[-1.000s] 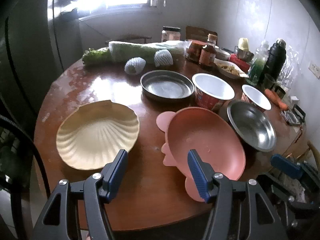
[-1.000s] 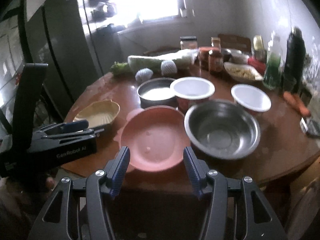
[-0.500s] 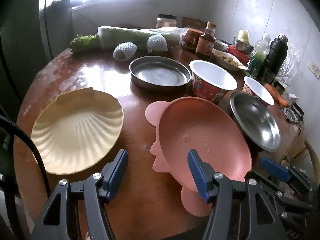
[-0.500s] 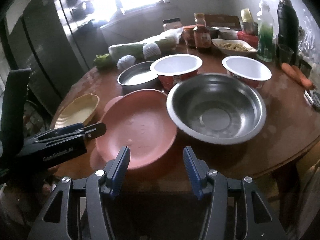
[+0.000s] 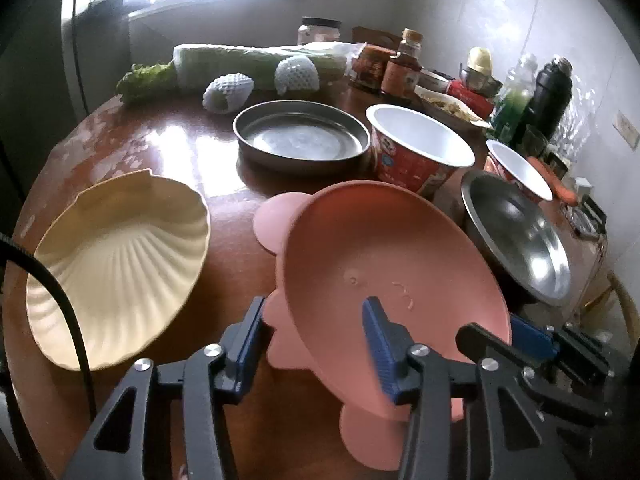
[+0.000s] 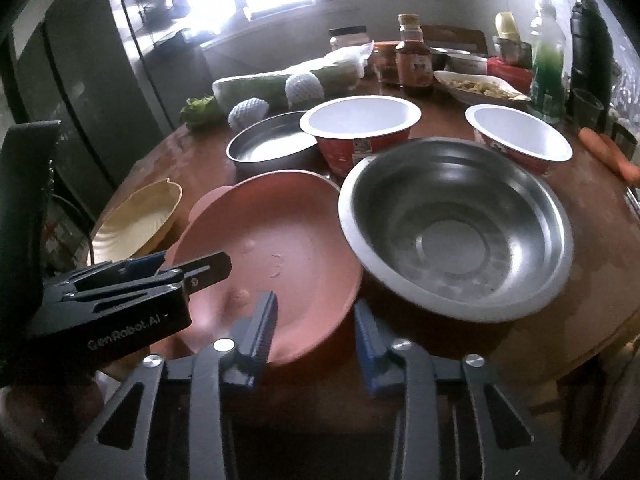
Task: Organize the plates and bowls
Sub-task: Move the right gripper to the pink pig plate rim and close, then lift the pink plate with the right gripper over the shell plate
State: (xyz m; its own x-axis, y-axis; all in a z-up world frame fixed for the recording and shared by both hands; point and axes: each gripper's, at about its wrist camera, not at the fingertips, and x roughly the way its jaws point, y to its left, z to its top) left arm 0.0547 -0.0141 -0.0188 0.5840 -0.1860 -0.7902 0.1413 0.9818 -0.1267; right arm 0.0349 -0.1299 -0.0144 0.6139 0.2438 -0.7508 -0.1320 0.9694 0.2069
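Left gripper (image 5: 314, 336): low centre of the left wrist view; jaws closing, straddling the near rim of the pink plate (image 5: 384, 264); pads not seen pressing it.
Right gripper (image 6: 316, 334): low centre of the right wrist view; jaws closing, the plate's near edge between them; whether the pads touch it I cannot tell.
Pink plate: centre of both views on the wooden table (image 5: 168, 148); oval with rounded tabs on its rim; in the left wrist view its long axis runs from upper left to lower right, one tab pointing to the upper left, another to the bottom edge.
Steel bowl (image 6: 456, 228): just right of the plate, rims touching or overlapping, upright.
Shell dish (image 5: 116, 264): cream, ribbed, left of the plate and apart from it, hinge end toward the top of the frame.
Steel pan (image 5: 300, 140): above the plate, flat.
Paper bowls (image 6: 360, 120): two, red outside and white inside, upper centre and upper right.
Behind: jars, bottles and wrapped vegetables along the table's far edge.
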